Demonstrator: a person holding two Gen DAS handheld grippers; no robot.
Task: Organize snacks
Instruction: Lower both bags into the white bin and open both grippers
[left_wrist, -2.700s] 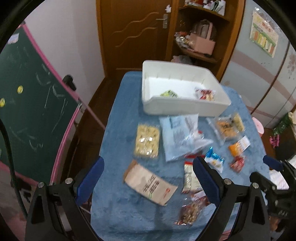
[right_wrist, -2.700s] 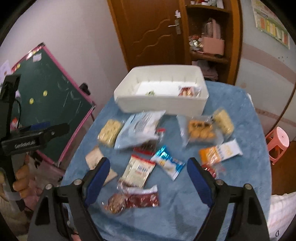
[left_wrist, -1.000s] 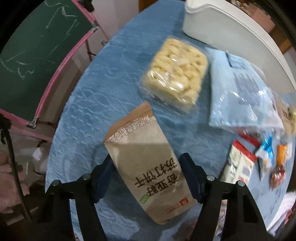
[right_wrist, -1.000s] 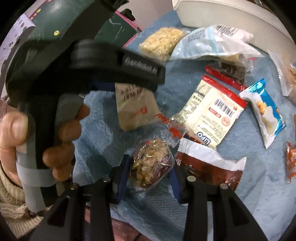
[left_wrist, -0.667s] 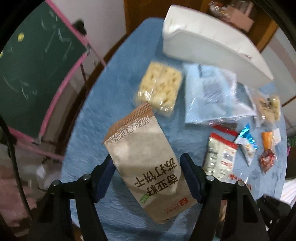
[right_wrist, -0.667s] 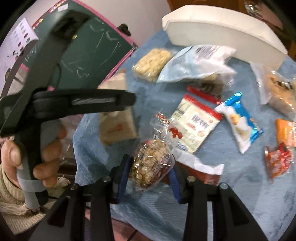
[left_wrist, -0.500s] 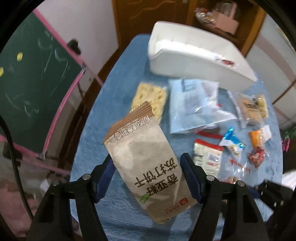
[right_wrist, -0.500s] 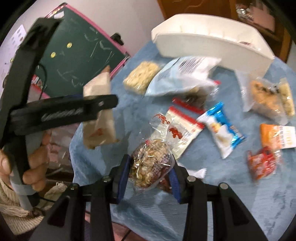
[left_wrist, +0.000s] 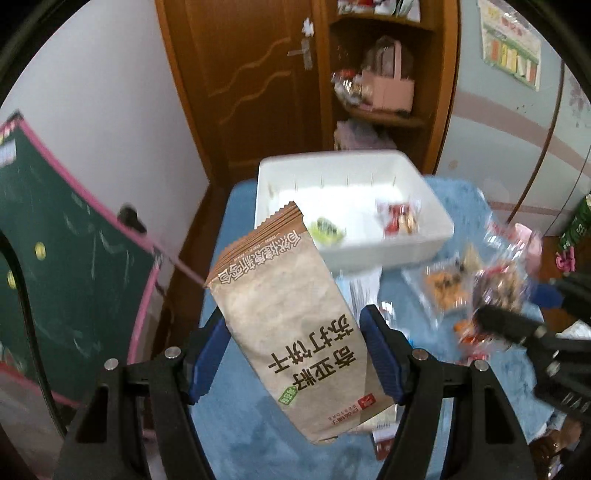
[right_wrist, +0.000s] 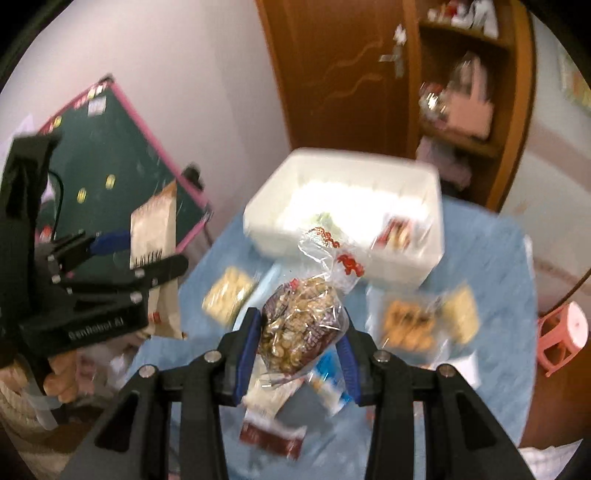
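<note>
Sitting at the far end of the blue-covered table (left_wrist: 236, 435): a white bin (left_wrist: 436, 236), open-topped, holding only two things — a small green-and-yellow packet (left_wrist: 325, 227) near its left front and a red-and-clear wrapped snack (left_wrist: 397, 218) toward the right. Showing again in the right wrist view as the same white bin (right_wrist: 424, 266), blurred, with both items inside.

Clamping the brown paper cracker pouch (left_wrist: 295, 328) between the blue pads of the left gripper (left_wrist: 291, 360), jaws at a middling width, pouch tilted with its crimped top leaning up and left, hanging clear above the table. Pinching a clear bag of nuts (right_wrist: 303, 325) in the right gripper (right_wrist: 299, 354), jaws narrower, the bag's twisted printed top standing up toward the bin.

Lying loose on the cloth in front of the bin: a yellow puffed-snack pack (right_wrist: 229, 291), a clear pack of orange and pale biscuits (right_wrist: 417, 321), a blue-and-white sachet (right_wrist: 328, 380) and a red-edged white packet (right_wrist: 273, 417), all smeared by motion blur.

Differing from a second ago: both packs then resting on the cloth, pads already closed on them; now both lifted well off it, with the bin's inside coming into sight instead of only its outer wall. Holding the same jaw widths throughout. Bin contents staying unchanged from the earliest frames.
</note>
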